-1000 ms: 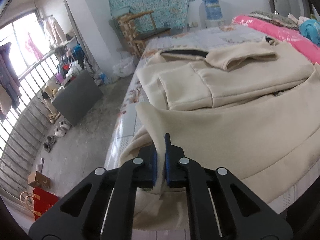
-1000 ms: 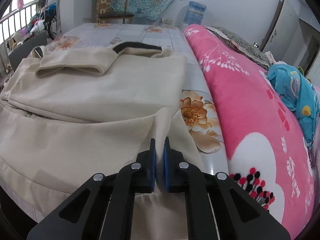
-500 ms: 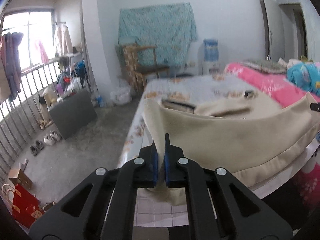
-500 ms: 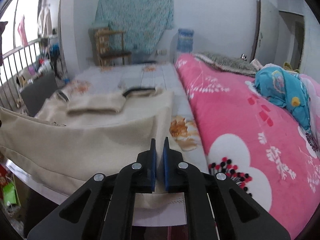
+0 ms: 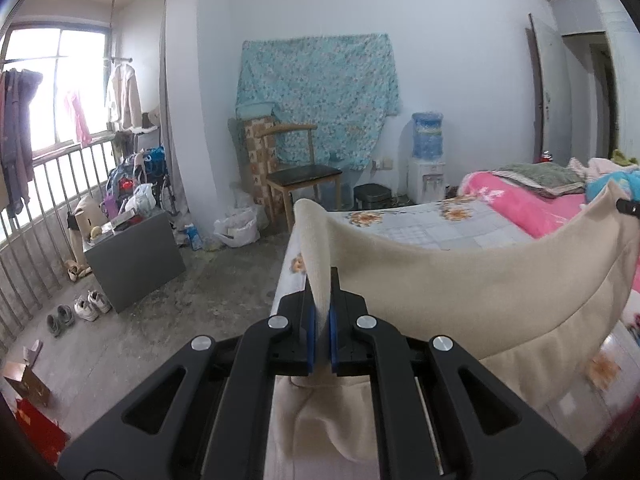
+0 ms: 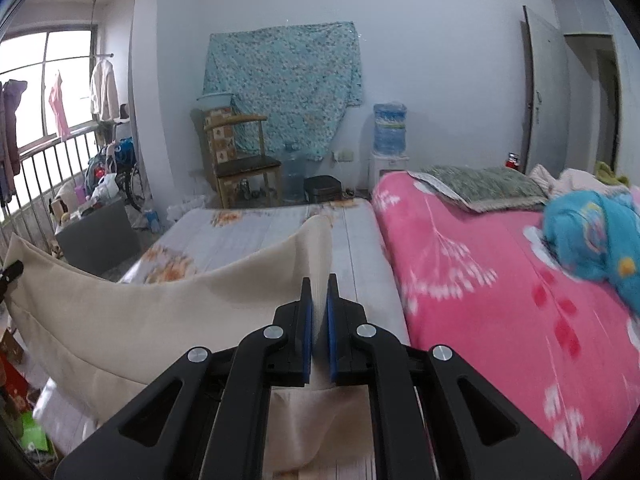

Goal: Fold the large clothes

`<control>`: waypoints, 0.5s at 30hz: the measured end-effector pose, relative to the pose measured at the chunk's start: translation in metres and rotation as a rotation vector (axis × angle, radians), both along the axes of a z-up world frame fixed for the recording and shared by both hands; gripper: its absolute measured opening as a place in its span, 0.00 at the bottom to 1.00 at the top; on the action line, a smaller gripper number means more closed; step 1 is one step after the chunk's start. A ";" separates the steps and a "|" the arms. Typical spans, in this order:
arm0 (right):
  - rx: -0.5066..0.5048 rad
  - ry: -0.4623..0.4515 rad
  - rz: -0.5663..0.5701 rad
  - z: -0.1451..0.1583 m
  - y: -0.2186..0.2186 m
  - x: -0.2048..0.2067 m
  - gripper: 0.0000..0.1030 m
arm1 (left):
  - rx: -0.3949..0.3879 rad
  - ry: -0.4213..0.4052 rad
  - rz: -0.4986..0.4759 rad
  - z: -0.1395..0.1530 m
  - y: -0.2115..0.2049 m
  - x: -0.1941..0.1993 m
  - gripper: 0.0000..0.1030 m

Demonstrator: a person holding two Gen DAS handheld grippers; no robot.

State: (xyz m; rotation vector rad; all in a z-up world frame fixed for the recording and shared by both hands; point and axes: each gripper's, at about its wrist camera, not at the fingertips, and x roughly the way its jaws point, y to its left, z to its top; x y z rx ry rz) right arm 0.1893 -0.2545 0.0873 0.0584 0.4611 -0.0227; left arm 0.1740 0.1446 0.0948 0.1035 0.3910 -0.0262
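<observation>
Hem of beige jacket (image 5: 460,280) lifted higher off bed (image 6: 260,232); left hand-held gripper (image 5: 321,320) and right hand-held gripper (image 6: 319,320) both clamp it; probably mid fold-over.

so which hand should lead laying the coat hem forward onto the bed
Neither clearly: the left gripper and right gripper each pinch a corner of the beige coat, raised level over the bed. Move them together.

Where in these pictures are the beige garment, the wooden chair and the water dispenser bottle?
beige garment (image 5: 460,276), left wrist view, on the raised hem span.
wooden chair (image 5: 304,178), left wrist view, on its dark seat.
water dispenser bottle (image 6: 389,130), right wrist view, on the blue body.
</observation>
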 end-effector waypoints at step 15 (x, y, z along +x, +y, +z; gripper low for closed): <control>-0.013 0.358 -0.113 -0.101 -0.034 0.139 0.24 | -0.049 0.411 0.054 -0.089 0.028 0.157 0.29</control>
